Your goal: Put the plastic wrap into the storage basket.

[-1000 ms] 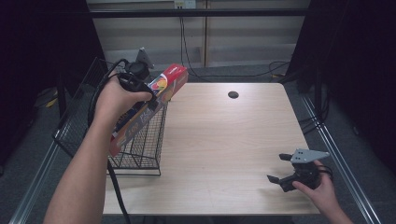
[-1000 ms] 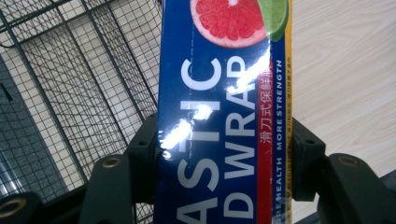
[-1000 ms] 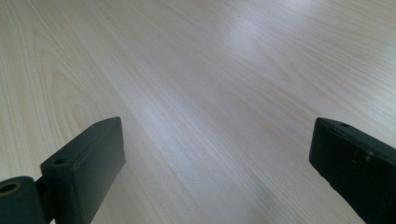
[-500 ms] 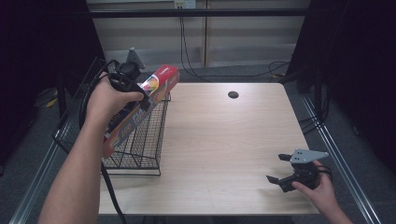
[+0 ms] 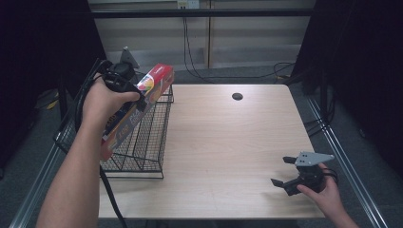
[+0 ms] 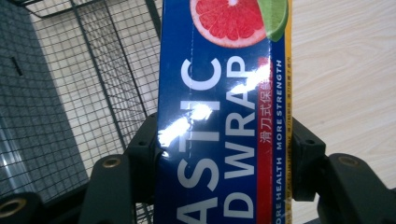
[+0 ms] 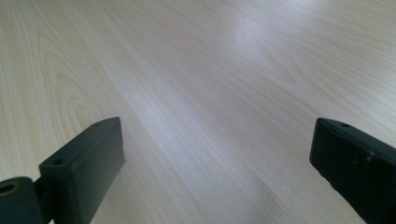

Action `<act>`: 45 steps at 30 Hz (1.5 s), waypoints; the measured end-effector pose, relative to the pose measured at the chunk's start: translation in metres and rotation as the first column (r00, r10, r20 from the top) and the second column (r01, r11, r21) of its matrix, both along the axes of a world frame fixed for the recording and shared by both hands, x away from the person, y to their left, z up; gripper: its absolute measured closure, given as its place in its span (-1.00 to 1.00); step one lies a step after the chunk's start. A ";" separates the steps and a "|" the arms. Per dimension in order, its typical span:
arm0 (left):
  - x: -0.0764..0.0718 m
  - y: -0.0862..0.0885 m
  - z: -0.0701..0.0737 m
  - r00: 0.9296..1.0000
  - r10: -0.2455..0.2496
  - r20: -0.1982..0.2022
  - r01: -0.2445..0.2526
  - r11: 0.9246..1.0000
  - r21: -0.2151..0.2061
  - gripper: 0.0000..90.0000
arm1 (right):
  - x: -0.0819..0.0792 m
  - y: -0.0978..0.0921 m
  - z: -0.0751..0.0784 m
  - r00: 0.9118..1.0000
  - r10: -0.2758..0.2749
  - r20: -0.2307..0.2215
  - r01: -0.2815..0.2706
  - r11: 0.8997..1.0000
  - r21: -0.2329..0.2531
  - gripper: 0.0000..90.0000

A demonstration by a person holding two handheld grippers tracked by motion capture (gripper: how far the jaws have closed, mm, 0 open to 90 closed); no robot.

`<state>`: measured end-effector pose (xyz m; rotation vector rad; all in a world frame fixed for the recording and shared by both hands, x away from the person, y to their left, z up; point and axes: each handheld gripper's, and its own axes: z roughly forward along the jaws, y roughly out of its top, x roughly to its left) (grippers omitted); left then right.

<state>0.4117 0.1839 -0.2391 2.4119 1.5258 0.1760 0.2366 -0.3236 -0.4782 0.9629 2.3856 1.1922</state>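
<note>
The left tongs (image 5: 135,97) were clamped across a long plastic wrap box (image 5: 138,109), one jaw pressed to each side of it. The box hung tilted above the wire basket (image 5: 142,142) at the surface's (image 5: 228,142) left edge, its red end uppermost. The right tongs (image 5: 285,173) rested near the surface's front right corner, jaws spread wide, holding nothing.

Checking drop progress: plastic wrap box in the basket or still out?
Out. Left gripper holds plastic wrap box tilted above wire basket.
</note>
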 end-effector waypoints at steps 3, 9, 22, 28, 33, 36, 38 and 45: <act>0.000 0.003 0.000 1.000 0.015 0.004 -0.015 1.000 -0.007 -0.05 | 0.000 0.000 0.000 1.000 0.006 0.000 -0.006 1.000 0.001 -0.95; 0.000 0.009 0.001 0.999 0.043 0.012 -0.043 0.999 -0.003 -0.05 | 0.000 0.000 0.000 1.000 0.008 0.000 -0.008 1.000 -0.003 -0.95; 0.000 0.026 0.001 0.994 0.107 0.016 -0.107 0.994 -0.012 -0.05 | 0.000 0.000 0.000 1.000 0.010 0.000 -0.010 1.000 -0.003 -0.95; 0.000 0.032 0.002 0.990 0.137 0.017 -0.137 0.991 -0.009 -0.05 | 0.000 0.001 0.000 1.000 0.008 0.004 -0.008 1.000 -0.004 -0.95; -0.001 0.039 0.002 0.986 0.162 0.026 -0.162 0.987 -0.012 -0.05 | 0.000 0.001 0.000 1.000 0.009 0.006 -0.009 1.000 -0.003 -0.95; -0.001 0.042 0.001 0.984 0.179 0.023 -0.179 0.984 -0.012 -0.05 | 0.000 0.000 0.000 1.000 0.011 0.008 -0.011 1.000 -0.003 -0.95; -0.001 0.043 0.000 0.980 0.196 0.027 -0.195 0.981 -0.012 -0.05 | 0.000 0.001 0.000 1.000 0.010 0.009 -0.010 1.000 -0.004 -0.95; 0.001 0.051 -0.002 0.974 0.225 0.029 -0.225 0.974 -0.013 -0.05 | 0.000 0.001 0.000 1.000 0.011 0.008 -0.011 1.000 -0.002 -0.95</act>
